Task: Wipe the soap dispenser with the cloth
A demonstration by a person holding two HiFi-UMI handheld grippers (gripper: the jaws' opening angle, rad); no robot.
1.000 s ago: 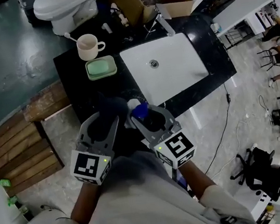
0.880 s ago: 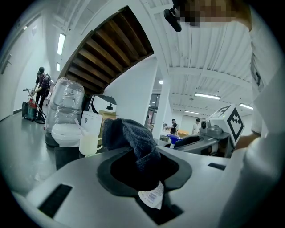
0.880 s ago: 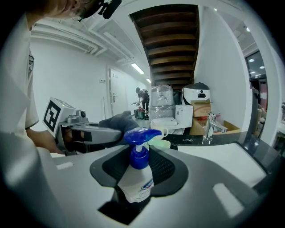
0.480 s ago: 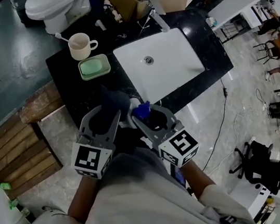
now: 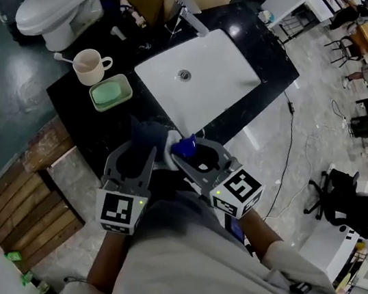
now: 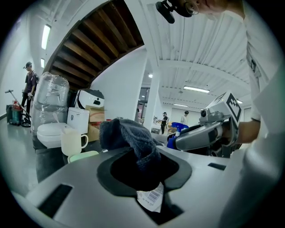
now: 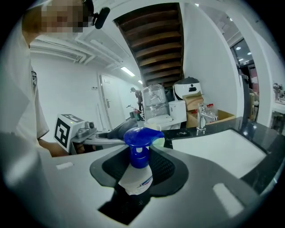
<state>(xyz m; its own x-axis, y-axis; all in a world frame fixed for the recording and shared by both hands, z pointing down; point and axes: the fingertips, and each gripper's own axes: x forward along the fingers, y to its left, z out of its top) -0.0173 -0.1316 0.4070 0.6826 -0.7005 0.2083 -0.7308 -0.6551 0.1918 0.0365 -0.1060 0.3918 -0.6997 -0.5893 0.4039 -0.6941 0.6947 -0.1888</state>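
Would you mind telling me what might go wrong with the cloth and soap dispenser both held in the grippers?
The right gripper holds the soap dispenser in the air near the edge of the counter; a firm wipe may push it out and drop it. The cloth in the left gripper could press the blue pump head and squirt soap.

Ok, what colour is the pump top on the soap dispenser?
Blue. The pump top sits on a white bottle; clearest in the right gripper view.
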